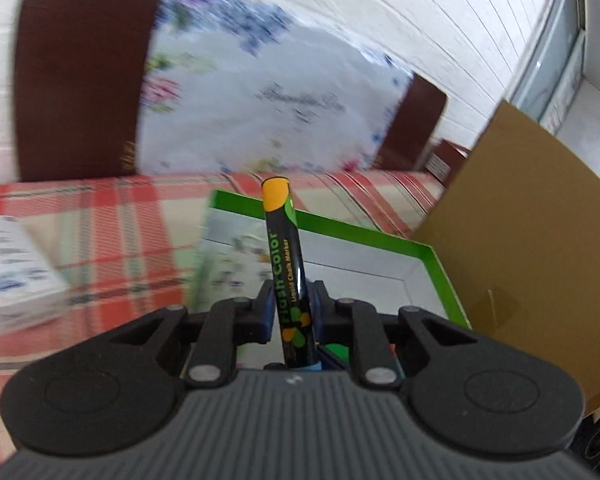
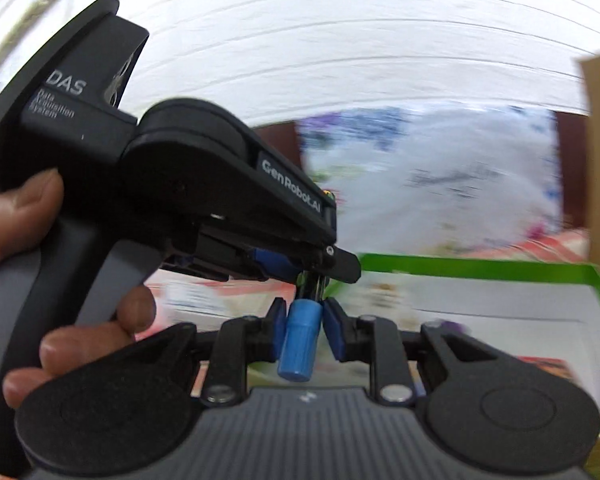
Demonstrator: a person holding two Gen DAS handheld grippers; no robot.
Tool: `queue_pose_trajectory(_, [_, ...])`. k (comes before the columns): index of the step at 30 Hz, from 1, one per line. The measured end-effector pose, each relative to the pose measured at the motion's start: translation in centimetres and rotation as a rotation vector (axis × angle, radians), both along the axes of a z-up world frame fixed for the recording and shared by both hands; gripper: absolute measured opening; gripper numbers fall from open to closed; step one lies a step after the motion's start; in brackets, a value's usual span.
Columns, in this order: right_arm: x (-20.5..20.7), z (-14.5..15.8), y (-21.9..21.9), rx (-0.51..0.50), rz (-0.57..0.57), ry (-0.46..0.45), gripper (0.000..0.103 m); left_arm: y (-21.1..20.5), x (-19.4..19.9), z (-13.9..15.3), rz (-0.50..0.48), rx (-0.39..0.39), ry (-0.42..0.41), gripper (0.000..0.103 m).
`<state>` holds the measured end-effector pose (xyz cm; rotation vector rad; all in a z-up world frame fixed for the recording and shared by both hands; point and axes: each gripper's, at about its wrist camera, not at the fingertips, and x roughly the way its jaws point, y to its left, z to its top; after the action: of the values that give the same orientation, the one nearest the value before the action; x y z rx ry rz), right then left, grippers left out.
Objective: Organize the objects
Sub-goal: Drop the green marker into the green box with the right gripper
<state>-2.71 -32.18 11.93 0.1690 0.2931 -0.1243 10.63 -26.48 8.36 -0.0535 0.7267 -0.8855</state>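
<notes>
My left gripper point(image 1: 291, 303) is shut on a black chalk marker point(image 1: 286, 264) with an orange end, held upright over a green-rimmed box point(image 1: 432, 252). My right gripper point(image 2: 300, 330) is shut on the marker's blue cap point(image 2: 298, 346), just under the left gripper's body point(image 2: 204, 184), which a hand holds. The marker's barrel point(image 2: 314, 284) runs up from the cap between the left gripper's fingers. The green-rimmed box point(image 2: 480, 270) lies behind and to the right.
A red plaid cloth point(image 1: 112, 216) covers the table. A white printed box point(image 1: 16, 272) lies at the left. A floral cushion point(image 1: 260, 104) leans on a brown chair back point(image 1: 80, 80). A cardboard flap point(image 1: 532, 216) stands at the right.
</notes>
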Motion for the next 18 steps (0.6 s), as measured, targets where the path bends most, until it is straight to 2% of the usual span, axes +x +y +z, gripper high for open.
queue_pose_trajectory(2, [-0.1,-0.6,-1.5,0.015,-0.045,0.020,0.022,-2.2,0.0,-0.7,-0.028,0.022,0.011,0.020])
queue_pose_trajectory(5, [0.2,-1.4,-3.0,0.045,-0.117,0.048,0.032,-4.5,-0.1,-1.8,-0.041,0.067,0.006,0.021])
queue_pose_trajectory(8, [0.2,-2.0,-3.6,0.101,-0.113,0.049,0.037,-4.1,-0.5,-1.8,-0.031,0.077,-0.006,0.021])
queue_pose_trajectory(13, [-0.2,-1.5,-1.9,0.089,-0.072,-0.008,0.037,-0.4,-1.5,-0.3,-0.006,0.034,-0.067,0.021])
queue_pose_trajectory(16, [-1.3,-0.9,0.5,0.038,-0.014,-0.067,0.037,3.5,-2.1,0.3,0.038,-0.015,-0.084,0.021])
queue_pose_trajectory(18, [-1.6,-0.9,2.3,0.004,0.044,-0.080,0.037,7.0,-2.4,0.1,0.090,-0.051,-0.068,0.022])
